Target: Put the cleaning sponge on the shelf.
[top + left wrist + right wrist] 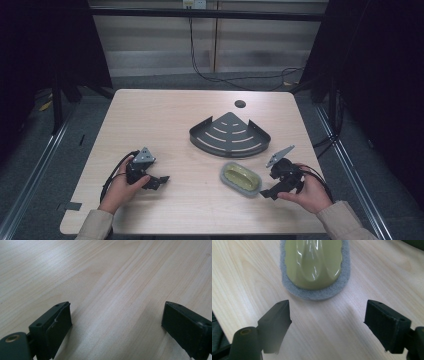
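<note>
An oval scrubber [241,178] with a yellow-green plastic grip on a grey sponge pad lies on the light wood table [165,115], front right of centre. A dark metal corner shelf [230,135], fan-shaped with curved slots, sits just behind it. My right gripper [267,194] is held to the scrubber's right, pointing at it. In the right gripper view the scrubber [315,267] lies just beyond the open jaws, with bare wood between them. My left gripper [161,181] rests at the front left, open over bare table [110,290].
A round cable hole [240,104] is cut in the table near its far edge. Black cables trail from both grippers. Metal frame rails run along the floor on both sides of the table, with dark curtains beyond.
</note>
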The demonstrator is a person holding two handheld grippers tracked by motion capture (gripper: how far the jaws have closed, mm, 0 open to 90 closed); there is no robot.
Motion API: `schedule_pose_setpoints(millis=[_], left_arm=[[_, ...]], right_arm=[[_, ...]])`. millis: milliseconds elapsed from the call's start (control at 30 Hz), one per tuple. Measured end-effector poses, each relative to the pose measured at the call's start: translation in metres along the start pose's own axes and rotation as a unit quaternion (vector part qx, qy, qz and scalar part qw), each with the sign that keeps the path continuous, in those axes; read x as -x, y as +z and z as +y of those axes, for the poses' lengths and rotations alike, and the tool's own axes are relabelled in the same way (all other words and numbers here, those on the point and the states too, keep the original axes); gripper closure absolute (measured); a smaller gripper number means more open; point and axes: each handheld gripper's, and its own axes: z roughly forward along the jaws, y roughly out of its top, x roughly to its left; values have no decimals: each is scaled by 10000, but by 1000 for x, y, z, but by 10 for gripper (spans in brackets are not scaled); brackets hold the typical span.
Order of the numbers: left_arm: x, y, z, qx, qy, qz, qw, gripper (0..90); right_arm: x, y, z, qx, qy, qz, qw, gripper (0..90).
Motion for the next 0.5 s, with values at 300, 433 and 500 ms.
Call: schedule_pose_setpoints(millis=[300, 433, 500], left_arm=[[0, 0, 0, -2, 1, 0, 10000, 82], [0, 0, 0, -1, 0, -1, 10000, 82], [0, 0, 0, -2, 3, 0, 10000, 82]], right_arm=[[-6, -6, 21, -380, -8, 60, 9993, 239], [-9, -9, 30, -439, -74, 26, 9990, 249], [-10, -11, 34, -487, -78, 33, 9988, 256]])
